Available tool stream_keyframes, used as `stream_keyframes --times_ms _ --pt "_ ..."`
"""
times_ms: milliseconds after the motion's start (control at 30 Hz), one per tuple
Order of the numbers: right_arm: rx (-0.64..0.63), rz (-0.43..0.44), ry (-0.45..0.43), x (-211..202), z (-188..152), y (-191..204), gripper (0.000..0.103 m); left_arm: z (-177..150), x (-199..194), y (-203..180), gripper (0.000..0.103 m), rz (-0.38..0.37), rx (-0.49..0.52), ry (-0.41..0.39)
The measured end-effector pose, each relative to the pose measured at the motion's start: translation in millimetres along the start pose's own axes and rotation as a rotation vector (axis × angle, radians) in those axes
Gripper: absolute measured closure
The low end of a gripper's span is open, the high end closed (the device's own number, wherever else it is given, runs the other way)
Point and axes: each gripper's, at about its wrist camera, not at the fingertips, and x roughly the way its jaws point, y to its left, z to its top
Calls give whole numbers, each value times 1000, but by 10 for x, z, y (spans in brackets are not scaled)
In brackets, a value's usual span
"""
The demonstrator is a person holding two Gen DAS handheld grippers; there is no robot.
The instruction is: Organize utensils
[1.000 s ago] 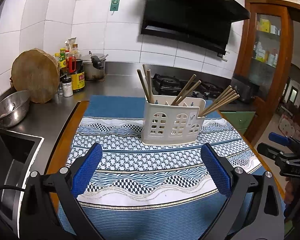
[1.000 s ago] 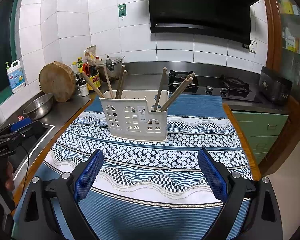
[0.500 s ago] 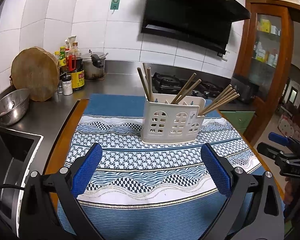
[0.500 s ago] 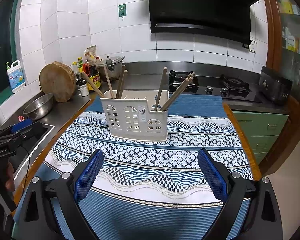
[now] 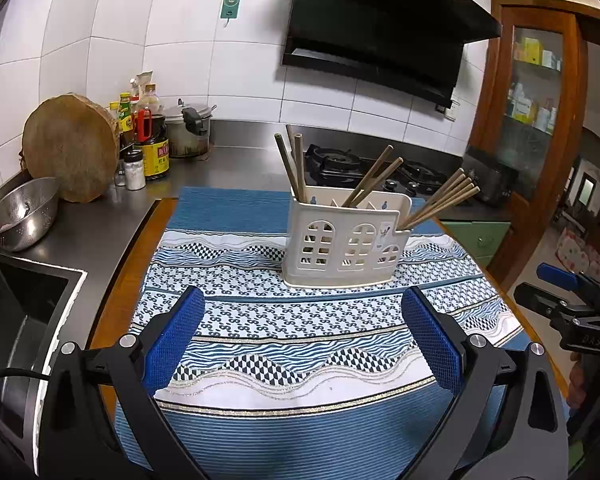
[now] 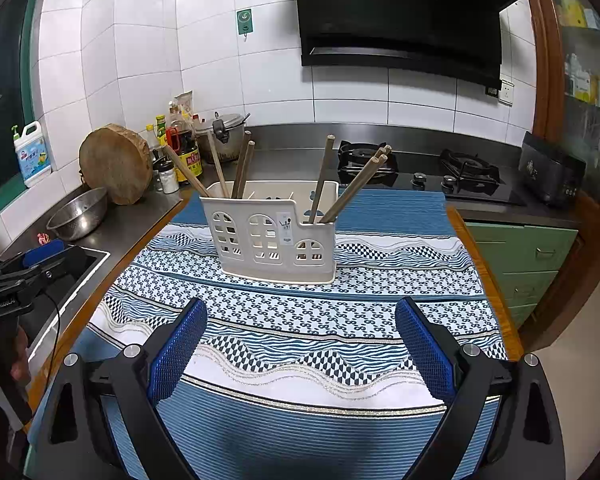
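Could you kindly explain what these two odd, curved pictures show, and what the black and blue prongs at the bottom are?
No robot arm here: a person holds a two-finger gripper in each hand, with a fisheye camera on each looking along its fingers. One picture comes from the left gripper, the other from the right gripper; the blue pads are their fingers. Both are open and hold nothing. Each view also catches the other gripper at its edge. On the patterned blue tablecloth stands a white utensil holder with wooden chopsticks leaning in its compartments. Behind it lie the counter, a steel bowl and a gas stove.
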Motion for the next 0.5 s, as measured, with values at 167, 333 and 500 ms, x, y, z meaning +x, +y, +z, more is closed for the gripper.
stream_keyframes --times_ms 167,333,500 --pt "1 0 0 3 1 -3 11 -5 5 6 5 -2 -4 0" --pt "1 1 1 2 3 -7 11 -12 12 8 5 -2 -6 3" --pt "1 0 1 2 3 -6 11 -19 6 11 5 -1 -9 3"
